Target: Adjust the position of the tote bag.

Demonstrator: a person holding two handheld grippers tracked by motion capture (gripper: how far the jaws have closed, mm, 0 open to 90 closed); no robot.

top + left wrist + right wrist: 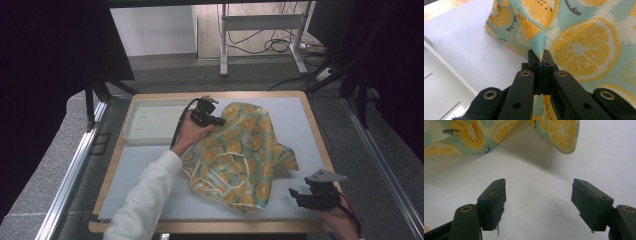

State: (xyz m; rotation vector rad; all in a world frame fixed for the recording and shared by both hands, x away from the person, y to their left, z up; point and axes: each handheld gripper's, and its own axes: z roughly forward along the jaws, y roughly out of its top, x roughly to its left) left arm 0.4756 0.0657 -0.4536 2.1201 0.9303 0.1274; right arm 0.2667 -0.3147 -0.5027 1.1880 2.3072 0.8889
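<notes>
A crumpled cloth (240,155) printed with yellow lemon slices on pale teal lies across the middle of the white table mat (295,115). My left gripper (220,120) is at the cloth's far left corner, shut on a fold of the fabric (539,48) that rises from between its black jaws. My right gripper (296,196) stands near the front right edge of the mat, jaws wide apart with nothing between them. In the right gripper view the cloth's edge (564,135) hangs a little beyond the open gripper (537,200), apart from its pads.
A shallow white tray (150,122) sits at the mat's back left, next to my left hand. The wooden table edge (320,145) runs along the right. Beyond the table, a metal desk frame (260,25) and cables lie on the floor.
</notes>
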